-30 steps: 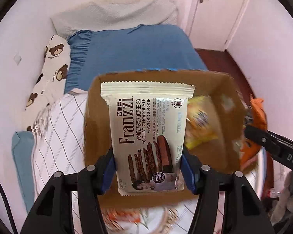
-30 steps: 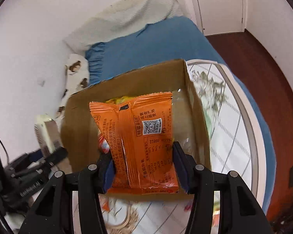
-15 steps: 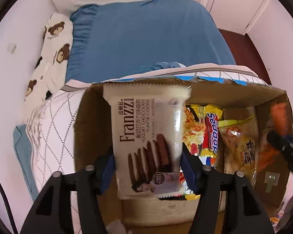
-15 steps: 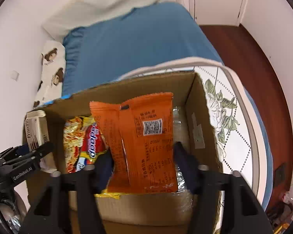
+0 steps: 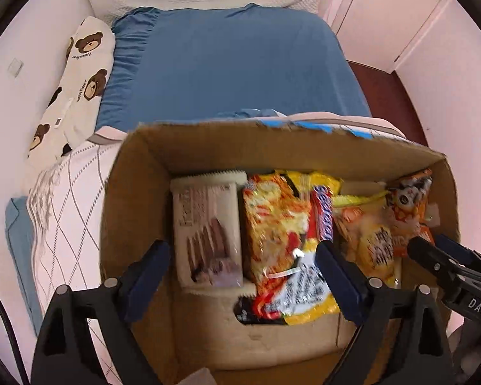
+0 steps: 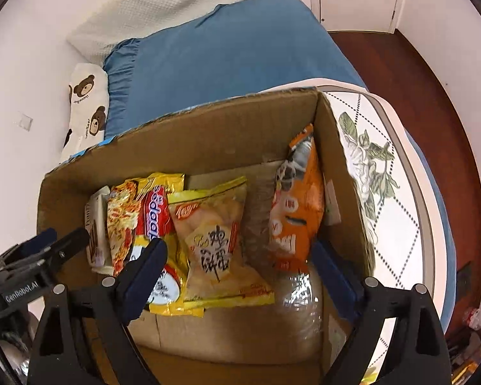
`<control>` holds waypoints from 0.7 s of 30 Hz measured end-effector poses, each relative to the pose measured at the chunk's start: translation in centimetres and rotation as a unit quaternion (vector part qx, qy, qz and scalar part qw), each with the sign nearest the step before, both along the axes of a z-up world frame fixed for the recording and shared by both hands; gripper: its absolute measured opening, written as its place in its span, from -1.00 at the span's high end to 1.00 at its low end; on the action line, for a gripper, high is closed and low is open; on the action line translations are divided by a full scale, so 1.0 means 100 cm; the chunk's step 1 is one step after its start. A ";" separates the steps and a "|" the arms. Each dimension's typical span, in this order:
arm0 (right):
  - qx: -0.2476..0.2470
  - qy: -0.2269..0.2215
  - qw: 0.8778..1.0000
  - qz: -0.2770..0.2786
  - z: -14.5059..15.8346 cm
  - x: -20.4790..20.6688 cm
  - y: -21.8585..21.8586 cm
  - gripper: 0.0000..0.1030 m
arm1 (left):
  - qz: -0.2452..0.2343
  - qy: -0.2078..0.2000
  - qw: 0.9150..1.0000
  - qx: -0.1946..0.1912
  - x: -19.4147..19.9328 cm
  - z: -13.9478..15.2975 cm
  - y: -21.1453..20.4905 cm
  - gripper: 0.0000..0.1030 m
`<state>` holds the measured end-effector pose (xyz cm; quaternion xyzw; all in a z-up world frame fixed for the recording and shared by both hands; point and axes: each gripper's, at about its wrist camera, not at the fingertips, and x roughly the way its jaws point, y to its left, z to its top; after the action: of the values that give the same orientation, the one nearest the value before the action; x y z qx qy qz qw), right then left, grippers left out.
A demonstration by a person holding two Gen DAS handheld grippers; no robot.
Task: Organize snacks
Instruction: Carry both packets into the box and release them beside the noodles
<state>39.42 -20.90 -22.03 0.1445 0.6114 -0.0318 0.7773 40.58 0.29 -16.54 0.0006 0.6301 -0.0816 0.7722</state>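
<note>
An open cardboard box (image 5: pixel 138 192) (image 6: pixel 215 134) stands on the bed. Inside, a cream Franzzi cookie pack (image 5: pixel 206 231) (image 6: pixel 94 224) lies at the left. Beside it lie a yellow-red noodle pack (image 5: pixel 279 231) (image 6: pixel 138 218), a yellow snack bag (image 5: pixel 372 240) (image 6: pixel 215 240) and an orange snack bag (image 5: pixel 407 205) (image 6: pixel 298 199) leaning on the right wall. My left gripper (image 5: pixel 240 276) is open and empty above the box's left part. My right gripper (image 6: pixel 237 276) is open and empty above its right part.
A blue bed sheet (image 5: pixel 227 70) lies beyond the box, with a bear-print pillow (image 5: pixel 77 86) at the left. A white quilt with a flower print (image 6: pixel 375 166) lies under the box. A dark wood floor (image 6: pixel 433 80) and a door (image 5: pixel 388 9) are at the right.
Both grippers opened over the box. The Franzzi pack dropped into the left side. The orange bag dropped against the right wall.
</note>
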 end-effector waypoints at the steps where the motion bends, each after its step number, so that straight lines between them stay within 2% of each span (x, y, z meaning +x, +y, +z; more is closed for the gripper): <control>1: -0.002 -0.003 1.000 0.002 0.002 -0.006 0.002 -0.82 | 0.001 -0.003 1.000 -0.002 -0.005 0.002 0.000 -0.81; 8: -0.012 -0.031 0.999 0.016 0.019 -0.051 0.014 -0.82 | 0.006 -0.040 0.999 -0.006 -0.048 0.020 0.002 -0.81; 13: -0.032 -0.063 0.997 0.027 0.041 -0.090 0.020 -0.82 | 0.001 -0.080 0.997 -0.014 -0.086 0.041 0.003 -0.81; 21: -0.029 -0.102 0.993 0.044 0.077 -0.144 0.031 -0.82 | -0.005 -0.126 0.992 -0.023 -0.138 0.074 0.007 -0.81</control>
<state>25.06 -17.80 -14.33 0.0972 0.5335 -0.0009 0.8402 26.81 1.00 -9.10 -0.0036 0.5259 -0.0991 0.8448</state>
